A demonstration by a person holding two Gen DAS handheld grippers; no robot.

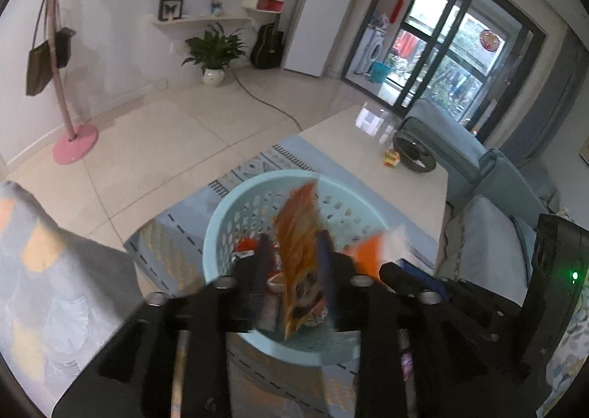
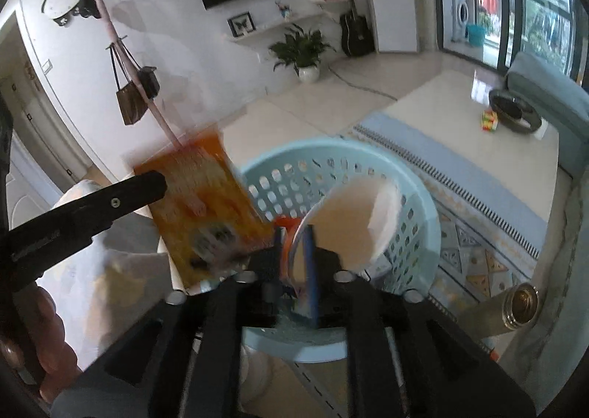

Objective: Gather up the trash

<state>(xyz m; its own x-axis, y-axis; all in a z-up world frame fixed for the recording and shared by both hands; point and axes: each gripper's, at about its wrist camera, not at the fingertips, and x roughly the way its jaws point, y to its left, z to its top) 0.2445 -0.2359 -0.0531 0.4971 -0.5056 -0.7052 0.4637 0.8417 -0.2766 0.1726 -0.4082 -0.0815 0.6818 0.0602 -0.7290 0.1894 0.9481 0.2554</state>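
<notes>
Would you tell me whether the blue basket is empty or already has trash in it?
Not empty: the blue basket already holds red and white wrappers at its bottom.

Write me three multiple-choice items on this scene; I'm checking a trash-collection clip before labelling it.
1. Where does the basket stand?
A. on a sofa cushion
B. on the patterned rug
C. on the pale tabletop

2. What colour is the wrapper between the fingers of the left gripper?
A. orange
B. green
C. black

3. How does the basket stand?
A. tipped on its side
B. upside down
C. upright, with trash already inside

Answers:
1 B: the rug's pattern shows all round the basket's base.
2 A: the wrapper is orange in both wrist views.
3 C: its open rim faces up and packaging lies at the bottom.
</notes>
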